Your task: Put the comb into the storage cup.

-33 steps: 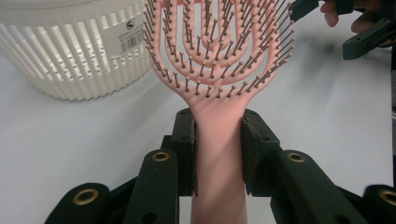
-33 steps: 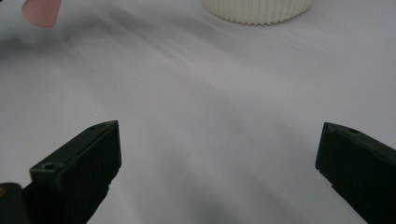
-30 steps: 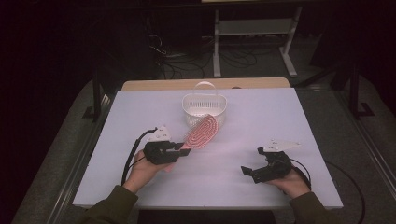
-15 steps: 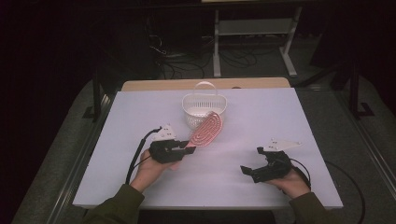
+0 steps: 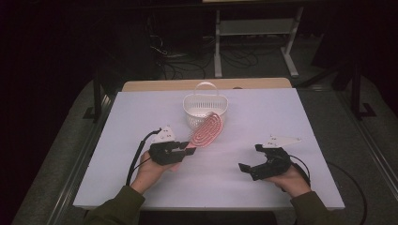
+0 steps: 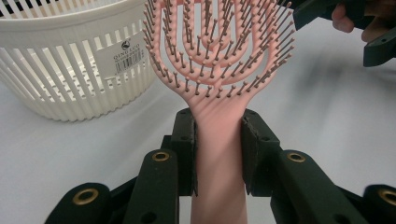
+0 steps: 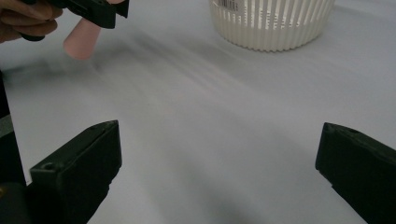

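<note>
At the left side of the high view, the left tongs [image 5: 187, 149] are clamping the smooth handle of a pink plastic hairbrush with open curved ribs and dark-tipped bristles [image 5: 207, 131]. In the left gripper view the two black jaws are pressing on both sides of this handle, just under the place where the brush head [image 6: 217, 44] is beginning, and the bristles are facing the camera. The person's left hand [image 5: 151, 169] is carrying these tongs over the white tabletop [image 5: 117, 140], and the handle end is sticking out behind the jaws (it is showing as a pale pink stub in the right gripper view [image 7: 81, 42]).

In the middle, the brush head is reaching toward a small white plastic basket with slatted walls and an arched handle [image 5: 202, 104]. The tip of the head is lying at the front rim of the basket in the high view; I cannot tell if it is touching the rim. The basket is standing upright near the far edge of the tabletop, with a barcode label on its wall [image 6: 120, 59].

At the right, the right tongs [image 5: 250, 158] are standing wide apart, with nothing between the jaws. They are resting low near the tabletop, well apart from the hairbrush and the basket, in the person's right hand [image 5: 290, 179].
</note>
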Demonstrator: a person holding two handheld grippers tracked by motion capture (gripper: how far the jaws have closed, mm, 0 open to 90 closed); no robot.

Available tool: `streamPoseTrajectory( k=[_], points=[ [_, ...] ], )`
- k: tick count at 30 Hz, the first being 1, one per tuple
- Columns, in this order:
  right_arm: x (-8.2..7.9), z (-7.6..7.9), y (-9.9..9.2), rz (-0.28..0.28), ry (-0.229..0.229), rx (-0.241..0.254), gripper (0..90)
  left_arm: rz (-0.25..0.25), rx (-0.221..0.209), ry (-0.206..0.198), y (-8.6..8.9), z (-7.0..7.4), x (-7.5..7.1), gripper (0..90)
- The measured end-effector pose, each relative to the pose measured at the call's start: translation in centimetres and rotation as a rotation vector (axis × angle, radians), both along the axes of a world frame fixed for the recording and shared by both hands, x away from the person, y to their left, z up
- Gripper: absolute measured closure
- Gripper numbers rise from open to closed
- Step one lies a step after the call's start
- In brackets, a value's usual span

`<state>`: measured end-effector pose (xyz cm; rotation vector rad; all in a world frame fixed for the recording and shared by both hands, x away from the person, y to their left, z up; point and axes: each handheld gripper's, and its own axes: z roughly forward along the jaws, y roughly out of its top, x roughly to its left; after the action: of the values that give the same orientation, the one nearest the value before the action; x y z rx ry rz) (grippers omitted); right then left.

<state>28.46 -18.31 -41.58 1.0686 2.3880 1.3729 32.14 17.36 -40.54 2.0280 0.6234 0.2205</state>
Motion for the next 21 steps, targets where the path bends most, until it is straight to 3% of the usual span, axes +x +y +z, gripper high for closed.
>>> streamPoseTrajectory(
  k=[21],
  points=[
    [0.9, 1.5, 1.9, 0.02, 0.007, 0.05, 0.0, 0.001, -0.014, 0.005, 0.4, -0.1, -0.2, 70.2]
  ],
)
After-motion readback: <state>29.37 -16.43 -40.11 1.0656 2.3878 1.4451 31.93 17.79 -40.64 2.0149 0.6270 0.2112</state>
